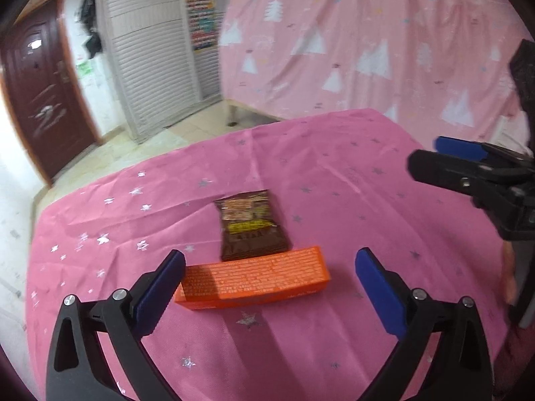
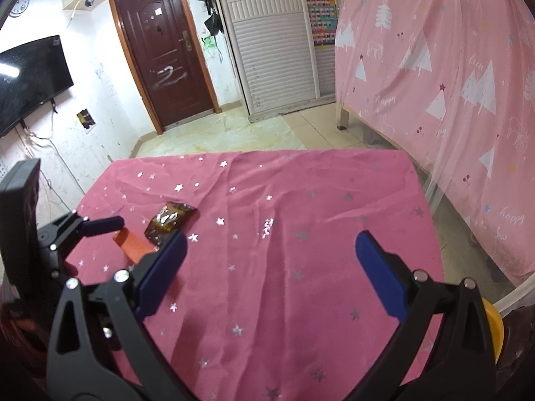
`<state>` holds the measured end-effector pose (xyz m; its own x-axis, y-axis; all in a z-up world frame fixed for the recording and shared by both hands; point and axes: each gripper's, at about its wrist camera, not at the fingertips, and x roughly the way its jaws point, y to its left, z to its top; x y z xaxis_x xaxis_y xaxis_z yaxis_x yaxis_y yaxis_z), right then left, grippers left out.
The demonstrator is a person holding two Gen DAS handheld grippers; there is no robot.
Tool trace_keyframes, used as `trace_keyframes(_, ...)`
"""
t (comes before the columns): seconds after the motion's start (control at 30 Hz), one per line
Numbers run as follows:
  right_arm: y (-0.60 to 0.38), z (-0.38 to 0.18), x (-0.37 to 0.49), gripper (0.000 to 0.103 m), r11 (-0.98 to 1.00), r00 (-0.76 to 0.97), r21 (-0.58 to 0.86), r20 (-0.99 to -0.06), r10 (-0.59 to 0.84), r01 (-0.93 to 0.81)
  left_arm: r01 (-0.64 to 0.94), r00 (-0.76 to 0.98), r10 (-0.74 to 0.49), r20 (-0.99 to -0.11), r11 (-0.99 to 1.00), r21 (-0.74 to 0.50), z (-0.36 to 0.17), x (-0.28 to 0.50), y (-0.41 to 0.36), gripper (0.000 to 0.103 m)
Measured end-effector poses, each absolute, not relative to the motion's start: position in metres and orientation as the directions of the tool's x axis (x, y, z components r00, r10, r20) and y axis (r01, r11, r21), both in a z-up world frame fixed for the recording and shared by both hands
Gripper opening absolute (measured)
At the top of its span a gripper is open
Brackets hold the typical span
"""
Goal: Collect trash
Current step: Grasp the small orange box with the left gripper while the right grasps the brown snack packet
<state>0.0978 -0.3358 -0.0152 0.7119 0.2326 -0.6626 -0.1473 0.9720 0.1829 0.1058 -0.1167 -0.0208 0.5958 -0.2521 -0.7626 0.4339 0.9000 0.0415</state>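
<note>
The left gripper hangs with its jaws spread wide, empty, just above the long orange cardboard box. The box lies flat on the pink star-printed tablecloth, and the dark brown foil snack packet touches it at 12 o'clock. I think the pads should close across the narrow sides. The right gripper, at 3 o'clock, is also spread and empty.

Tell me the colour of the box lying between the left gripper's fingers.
Orange, with small printed text on its side; the box shows best in the left wrist view.
</note>
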Motion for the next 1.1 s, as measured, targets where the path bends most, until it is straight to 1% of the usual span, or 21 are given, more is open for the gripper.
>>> trace_keyframes(0.17, -0.333, -0.017, 0.105, 0.097, 0.972, 0.696, 0.172, -0.679, 0.234, -0.158, 0.333, 0.581, -0.16, -0.798, 0.942, 0.054, -0.028, 0.115, -0.11, 0.095)
trace_keyframes(0.2, -0.331, -0.018, 0.106, 0.097, 0.972, 0.691, 0.167, -0.684, 0.233, -0.162, 0.327, 0.575, -0.162, -0.802, 0.944, 0.043, -0.028, 0.117, -0.109, 0.095)
trace_keyframes(0.3, -0.327, -0.019, 0.11, 0.097, 0.974, 0.684, 0.157, -0.693, 0.228, -0.166, 0.341, 0.546, -0.211, -0.811, 0.94, -0.015, -0.029, 0.121, -0.105, 0.093)
trace_keyframes(0.33, -0.325, -0.02, 0.111, 0.097, 0.974, 0.681, 0.153, -0.697, 0.225, -0.165, 0.347, 0.529, -0.228, -0.817, 0.937, -0.037, -0.031, 0.123, -0.103, 0.091)
trace_keyframes(0.37, -0.323, -0.02, 0.112, 0.097, 0.975, 0.679, 0.149, -0.7, 0.22, -0.163, 0.349, 0.515, -0.235, -0.824, 0.936, -0.049, -0.033, 0.125, -0.102, 0.086)
trace_keyframes(0.57, -0.308, -0.017, 0.115, 0.097, 0.978, 0.682, 0.145, -0.701, 0.207, -0.148, 0.357, 0.51, -0.302, -0.805, 0.926, -0.121, -0.031, 0.123, -0.086, 0.085)
trace_keyframes(0.73, -0.285, -0.014, 0.118, 0.097, 0.973, 0.672, 0.134, -0.706, 0.226, -0.186, 0.313, 0.52, -0.305, -0.798, 0.937, -0.154, -0.026, 0.114, -0.049, 0.085)
trace_keyframes(0.97, -0.24, -0.025, 0.128, 0.097, 0.953, 0.627, 0.152, -0.725, 0.287, -0.26, 0.244, 0.584, -0.24, -0.775, 0.963, -0.115, -0.013, 0.101, -0.012, 0.085)
trace_keyframes(1.1, -0.221, -0.03, 0.131, 0.097, 0.951, 0.611, 0.145, -0.738, 0.287, -0.271, 0.214, 0.604, -0.213, -0.768, 0.972, -0.102, -0.009, 0.094, 0.008, 0.085)
